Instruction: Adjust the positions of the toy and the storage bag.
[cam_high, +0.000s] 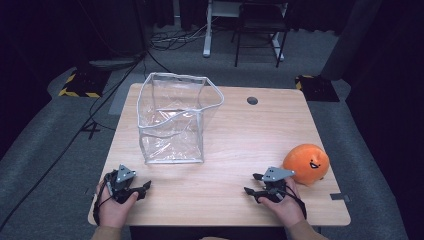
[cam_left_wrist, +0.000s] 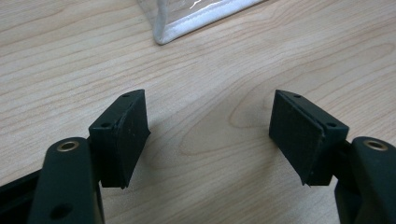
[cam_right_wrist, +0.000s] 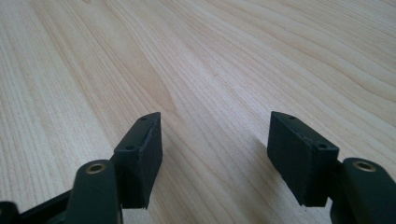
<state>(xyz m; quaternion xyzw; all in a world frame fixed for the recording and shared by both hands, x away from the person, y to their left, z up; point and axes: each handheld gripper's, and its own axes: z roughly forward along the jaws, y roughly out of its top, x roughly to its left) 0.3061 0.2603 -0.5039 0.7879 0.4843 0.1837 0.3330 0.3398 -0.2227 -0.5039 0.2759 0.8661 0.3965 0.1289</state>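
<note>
High view: the left gripper (cam_high: 142, 189) sits at about 7 o'clock on the table (cam_high: 235, 140), near the front edge. A hand (cam_high: 114, 205) holds it from below. Its jaws point to the right and stand wide, with nothing between them. Just past it, at about 10 o'clock, stands the clear bag (cam_high: 172, 117). The bag is upright and its top is open. It has a white rim. The bag is near the left gripper but they do not touch.

At about 5 o'clock is the right gripper (cam_high: 252, 184), held by the other hand (cam_high: 287, 207). Its jaws point to the left and are wide too, and they hold nothing. Right beside it, at about 4 o'clock, lies the orange toy (cam_high: 306, 164). The toy is round and soft with a little face. It is close to the right gripper's back, not between the jaws.

In the left gripper view, the two black pads (cam_left_wrist: 299, 135) stand far apart over bare wood, and a bag corner (cam_left_wrist: 187, 23) shows at 12 o'clock. In the right gripper view, the pads (cam_right_wrist: 292, 154) are far apart over wood as well.
</note>
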